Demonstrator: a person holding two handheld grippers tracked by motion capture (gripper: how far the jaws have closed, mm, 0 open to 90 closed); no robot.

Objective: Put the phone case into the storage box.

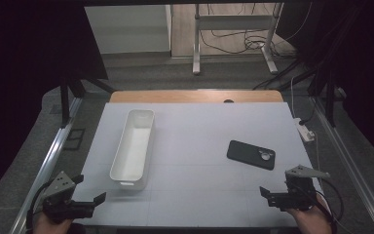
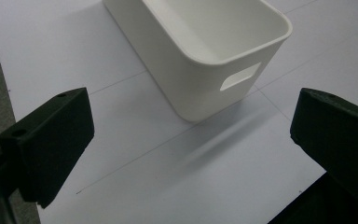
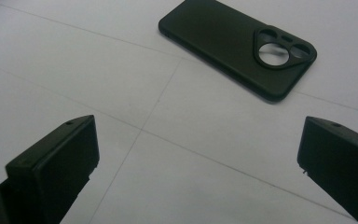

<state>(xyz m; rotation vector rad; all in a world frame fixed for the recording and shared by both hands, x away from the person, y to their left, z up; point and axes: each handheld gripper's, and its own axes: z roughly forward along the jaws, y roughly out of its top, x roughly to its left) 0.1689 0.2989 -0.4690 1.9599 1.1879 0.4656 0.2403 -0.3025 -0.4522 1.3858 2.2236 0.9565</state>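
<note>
Tongs on both sides are gaping wide apart, gripping nothing. Left tongs [image 1: 93, 195] are hovering at the desk's [image 1: 199, 195] near left corner, pointing toward the near end of the long white bin [image 1: 133, 148], which is lying lengthwise on the desk's left half. Right tongs [image 1: 268, 194] are hovering at the near right edge, with the black phone case [image 1: 251, 154] lying flat just beyond them.

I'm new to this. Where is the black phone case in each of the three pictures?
High view: phone case lies flat on the right of the table, ahead of the right gripper.
Left gripper view: it looks at the white bin instead.
Right gripper view: phone case, top centre.
Shared landmark: the case's round camera cutout.
</note>
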